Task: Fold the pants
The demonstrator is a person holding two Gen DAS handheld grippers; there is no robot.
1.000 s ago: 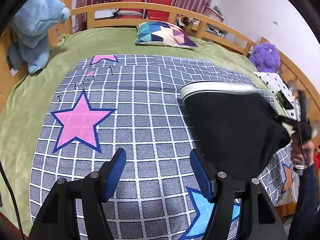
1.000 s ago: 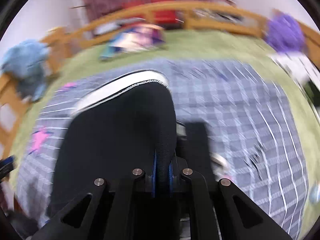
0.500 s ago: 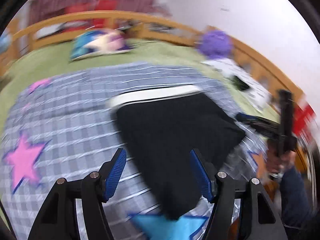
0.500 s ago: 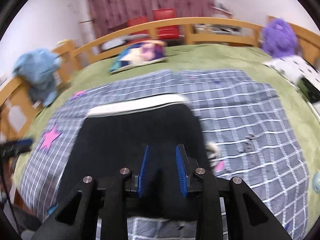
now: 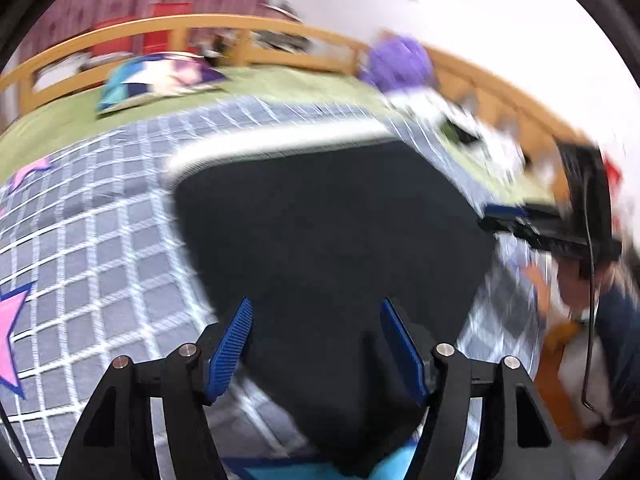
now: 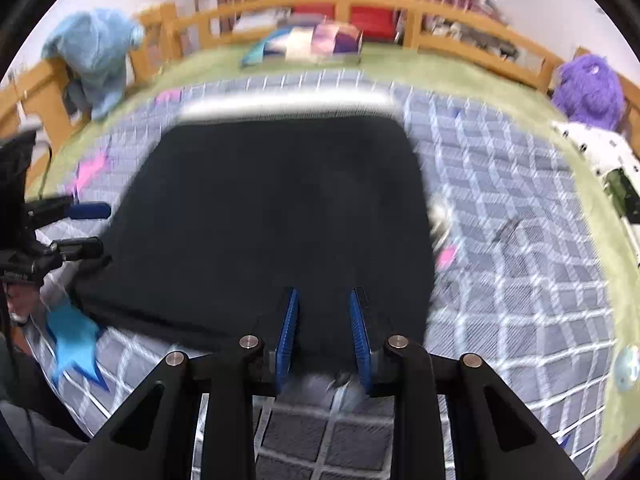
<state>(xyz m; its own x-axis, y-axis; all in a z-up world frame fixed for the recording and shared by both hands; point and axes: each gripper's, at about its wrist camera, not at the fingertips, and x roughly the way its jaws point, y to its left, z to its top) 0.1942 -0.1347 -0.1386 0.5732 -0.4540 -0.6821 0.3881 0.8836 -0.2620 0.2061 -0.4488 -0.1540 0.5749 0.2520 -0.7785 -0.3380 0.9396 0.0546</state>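
Observation:
The black pants (image 5: 320,232) with a white waistband (image 5: 256,148) lie folded flat on the checked blanket; they also show in the right wrist view (image 6: 272,208). My left gripper (image 5: 316,316) is open and empty over the near edge of the pants. My right gripper (image 6: 322,304) is open a little, empty, over the near right part of the pants. The right gripper shows at the right in the left view (image 5: 540,224); the left gripper shows at the left in the right view (image 6: 60,228). Both views are blurred.
A checked blanket with stars (image 6: 520,248) covers a green bed (image 6: 400,68) with a wooden rail (image 5: 160,28). A patterned pillow (image 6: 308,42) lies at the far end. A purple plush (image 6: 588,84) sits right, a blue plush (image 6: 96,52) left.
My right gripper has let go of the pants and opened; the pants now lie flat. My left gripper has swung right, over the pants. Both views shifted toward the pants' near edge.

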